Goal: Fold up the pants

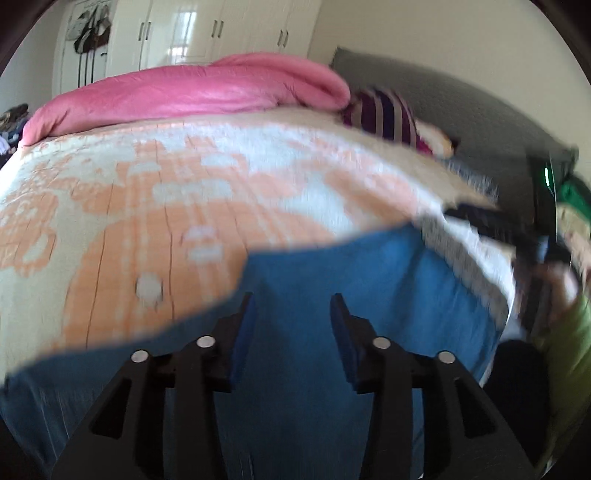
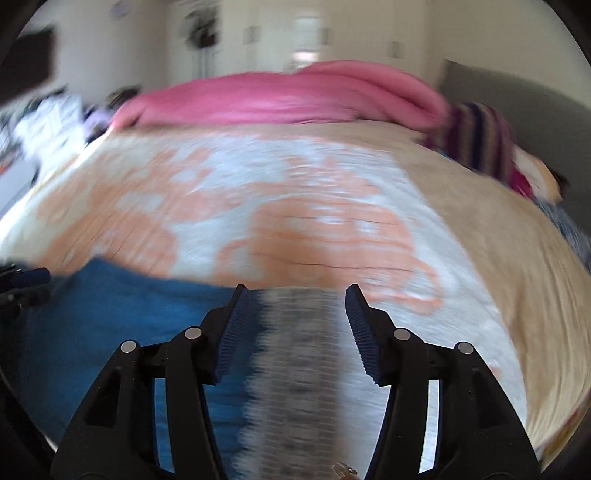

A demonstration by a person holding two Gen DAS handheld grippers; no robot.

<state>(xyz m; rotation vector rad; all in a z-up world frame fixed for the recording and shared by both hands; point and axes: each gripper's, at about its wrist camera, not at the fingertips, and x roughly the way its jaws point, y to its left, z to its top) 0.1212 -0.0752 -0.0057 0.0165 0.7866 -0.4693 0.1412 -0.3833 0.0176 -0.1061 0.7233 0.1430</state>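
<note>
overhead, left gripper [image 1: 291,306] and right gripper [image 2: 295,295], jaws apart, empty, blue pants [image 1: 332,280] on bed [image 1: 147,192]

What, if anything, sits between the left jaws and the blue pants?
Nothing visible. The left gripper hangs open right over the blue pants on the bed, with only bare fabric showing between its jaws.

White wardrobes [image 1: 207,29], cream walls [image 1: 443,33], patterned bed [image 1: 184,192], daylight.
</note>
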